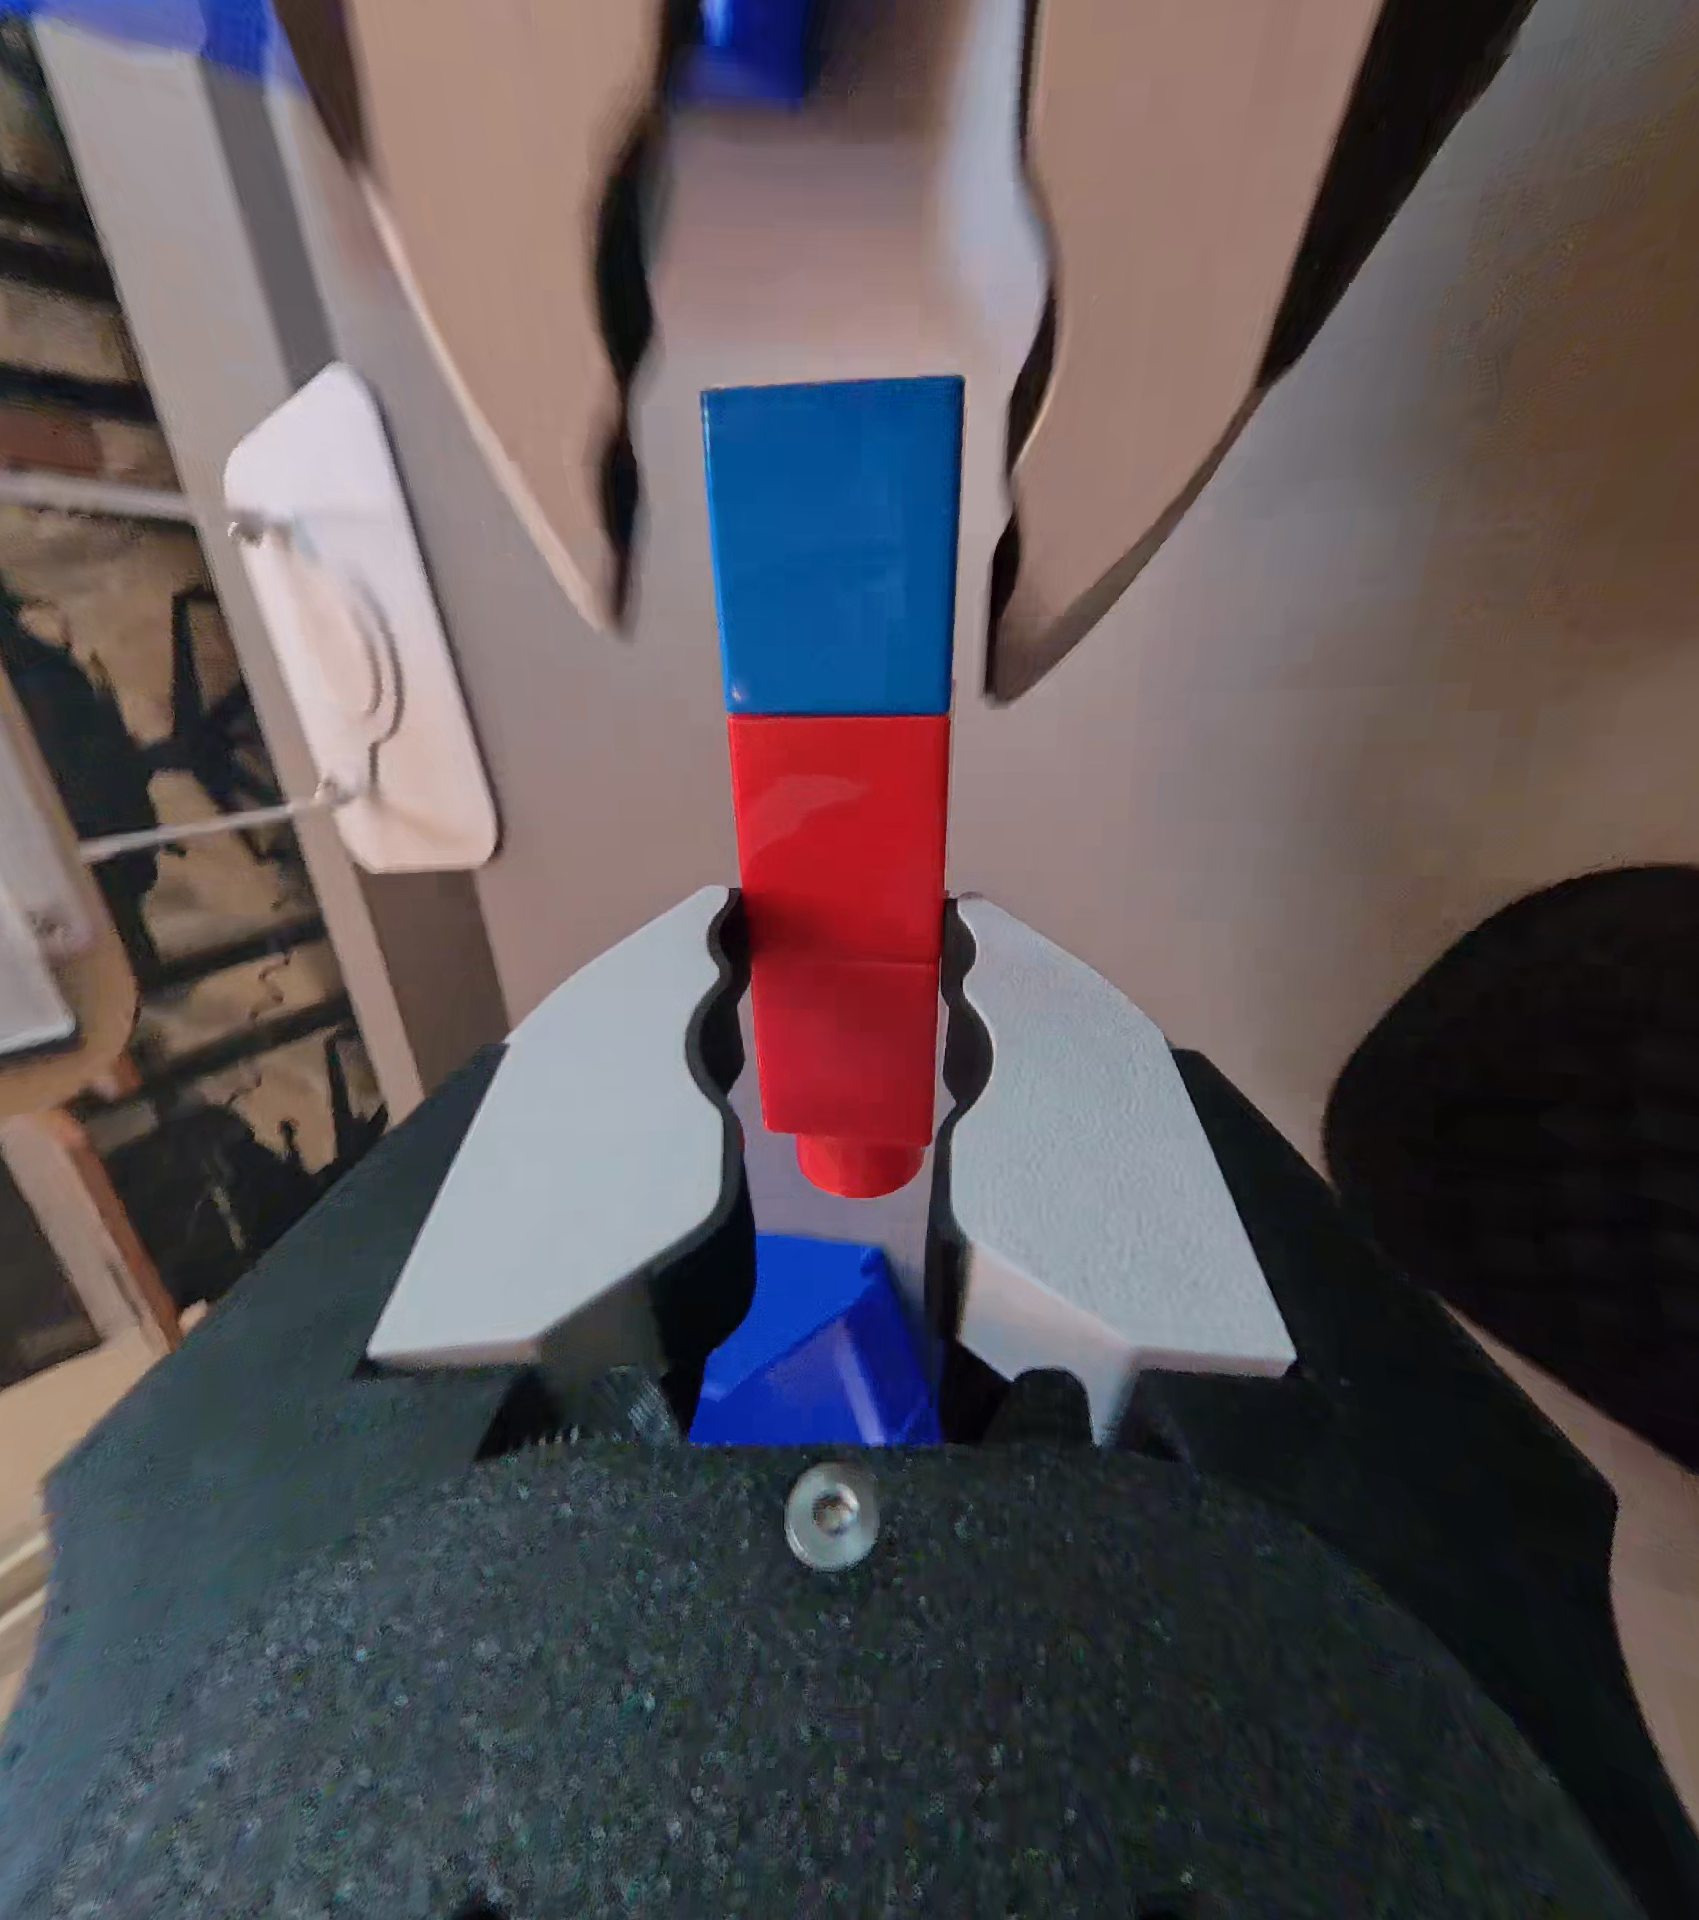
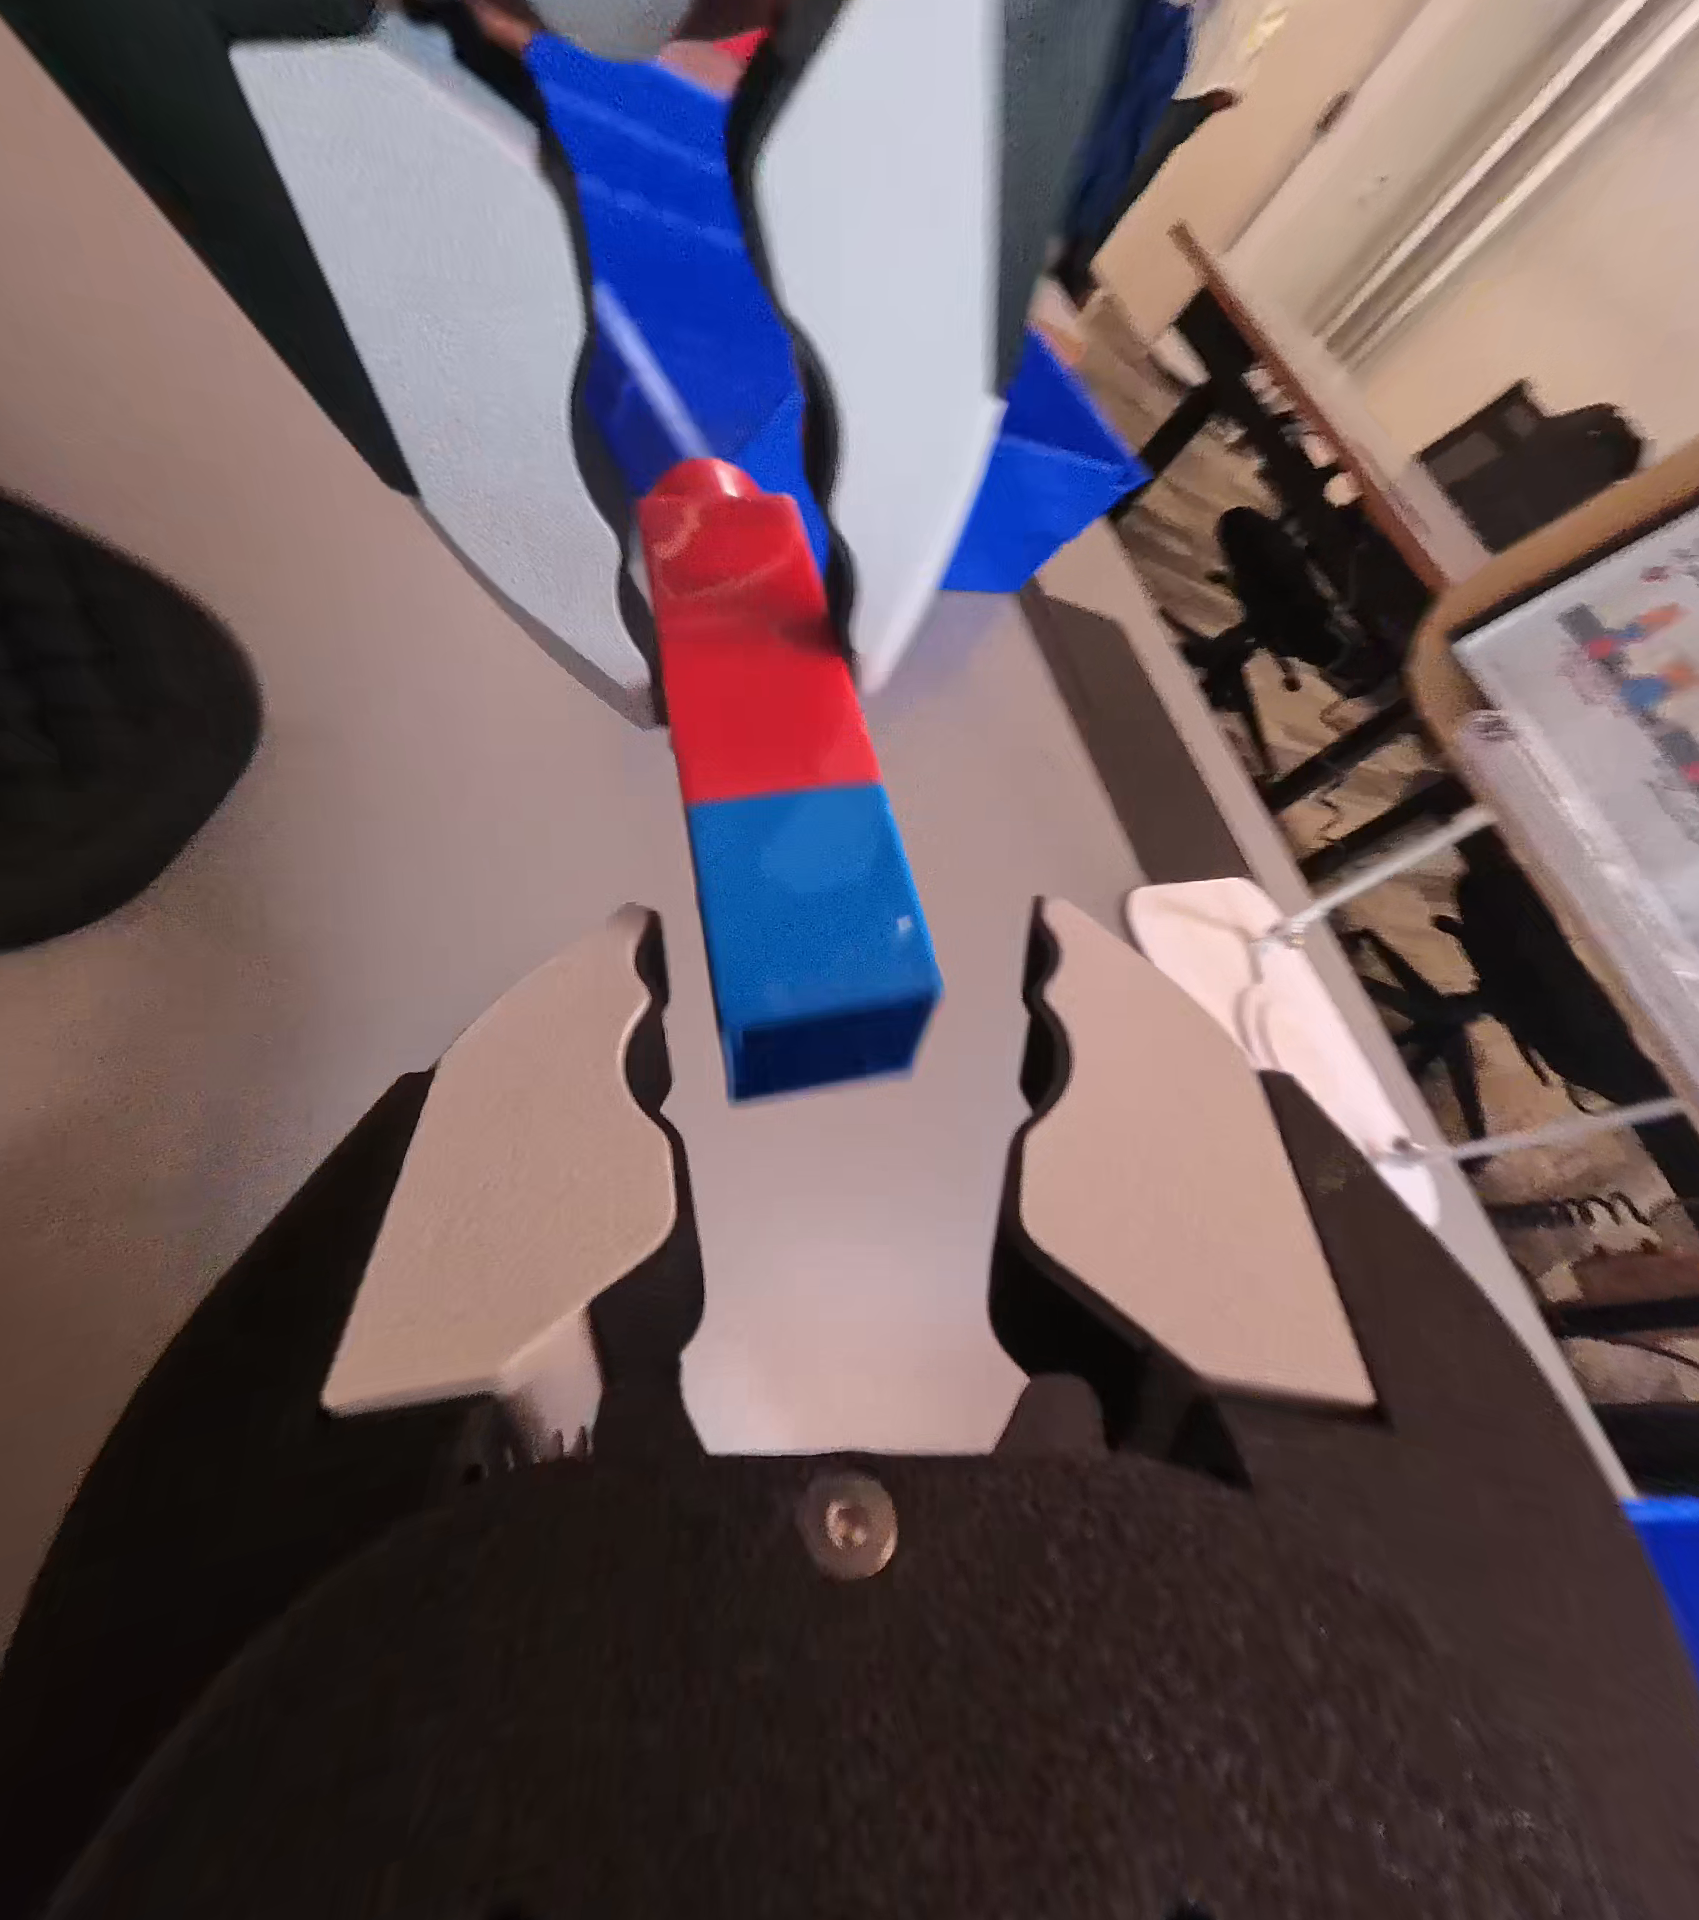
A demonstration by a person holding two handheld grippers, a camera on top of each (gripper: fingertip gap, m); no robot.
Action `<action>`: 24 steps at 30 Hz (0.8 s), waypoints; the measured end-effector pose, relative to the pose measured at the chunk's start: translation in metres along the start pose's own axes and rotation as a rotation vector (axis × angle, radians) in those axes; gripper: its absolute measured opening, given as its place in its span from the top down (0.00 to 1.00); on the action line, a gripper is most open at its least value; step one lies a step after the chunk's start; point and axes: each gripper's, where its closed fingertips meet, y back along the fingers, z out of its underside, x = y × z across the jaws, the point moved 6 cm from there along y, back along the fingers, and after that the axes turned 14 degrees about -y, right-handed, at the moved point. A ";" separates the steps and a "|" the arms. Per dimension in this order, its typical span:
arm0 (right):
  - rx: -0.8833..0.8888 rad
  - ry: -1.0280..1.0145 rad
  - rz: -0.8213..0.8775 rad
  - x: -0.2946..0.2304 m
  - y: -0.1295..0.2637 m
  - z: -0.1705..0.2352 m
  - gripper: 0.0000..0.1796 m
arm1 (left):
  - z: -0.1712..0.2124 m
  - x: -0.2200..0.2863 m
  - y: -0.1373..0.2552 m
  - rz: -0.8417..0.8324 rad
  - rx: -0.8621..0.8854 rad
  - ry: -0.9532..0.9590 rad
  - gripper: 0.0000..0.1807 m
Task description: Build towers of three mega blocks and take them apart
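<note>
- Table [image 2: 325, 935] edge runs along the right of the right wrist view; white stand base [image 2: 1240, 997] sits at that edge, black pad [image 2: 45, 707] on the other side. Bare tabletop between.
- Left gripper [image 1: 845, 914] clamped on the red end of the three-block tower [image 1: 837, 748], held off the table: two red blocks, stud toward its palm, blue block [image 1: 832, 540] at the far end.
- Right gripper [image 2: 845, 935] jaws spread wide, blue end just between its fingertips, gaps on both sides, no contact.
</note>
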 end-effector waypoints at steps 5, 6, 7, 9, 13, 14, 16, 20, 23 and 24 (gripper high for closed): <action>0.097 -0.073 -0.091 0.000 0.007 0.004 0.77 | -0.001 -0.011 0.013 -0.058 0.220 0.066 0.79; 0.152 -0.126 -0.103 0.006 0.012 0.001 0.77 | 0.004 -0.018 0.020 -0.095 0.322 0.143 0.77; 0.214 -0.181 -0.128 0.012 0.019 -0.003 0.77 | 0.010 -0.026 0.027 -0.147 0.433 0.216 0.73; 0.355 -0.293 -0.185 0.023 0.032 -0.010 0.77 | 0.022 -0.038 0.040 -0.260 0.688 0.361 0.66; 0.619 -0.495 -0.335 0.029 0.052 -0.026 0.77 | 0.021 -0.035 0.048 -0.212 1.210 0.618 0.67; 0.662 -0.525 -0.367 0.027 0.054 -0.029 0.77 | 0.015 -0.033 0.047 -0.195 1.305 0.652 0.68; 0.709 -0.570 -0.426 0.020 0.052 -0.032 0.77 | -0.002 -0.029 0.042 -0.148 1.439 0.692 0.68; 0.708 -0.618 -0.488 0.001 0.038 -0.027 0.77 | -0.027 -0.025 0.040 -0.107 1.537 0.698 0.79; 0.685 -0.650 -0.503 0.000 0.030 -0.021 0.77 | -0.026 -0.025 0.036 -0.153 1.477 0.698 0.80; 0.645 -0.649 -0.499 0.000 0.027 -0.019 0.77 | -0.024 -0.024 0.033 -0.143 1.447 0.704 0.80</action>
